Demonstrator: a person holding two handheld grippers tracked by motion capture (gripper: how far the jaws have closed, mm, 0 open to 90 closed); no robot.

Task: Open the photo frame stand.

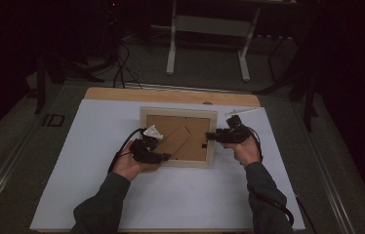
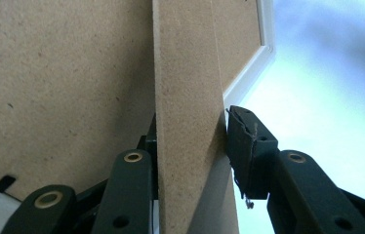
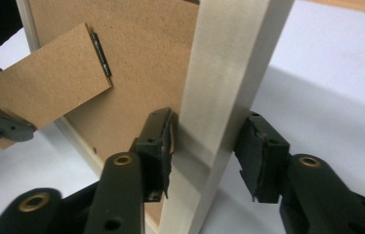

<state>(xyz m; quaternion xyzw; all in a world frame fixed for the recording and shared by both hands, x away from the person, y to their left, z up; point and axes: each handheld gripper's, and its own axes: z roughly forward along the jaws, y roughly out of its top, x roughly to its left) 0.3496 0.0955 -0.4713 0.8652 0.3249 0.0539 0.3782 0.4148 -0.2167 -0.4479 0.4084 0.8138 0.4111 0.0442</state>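
The picture frame (image 1: 178, 161) lies back side up near the middle of the white table (image 1: 92, 195), its long axis running left to right in the high view, with the brown backing board (image 1: 195, 146) facing the camera. The easel stand (image 1: 175, 139), a long strip hinged to the backing, runs diagonally from the hinge at upper right down to the lower-left corner, where the left gripper (image 1: 163, 157) grasps its free end between 2 jaws. The right gripper (image 1: 210, 136) straddles the frame's right rail (image 3: 229, 83); 1 jaw touches it, the other stands just clear, not clamped.
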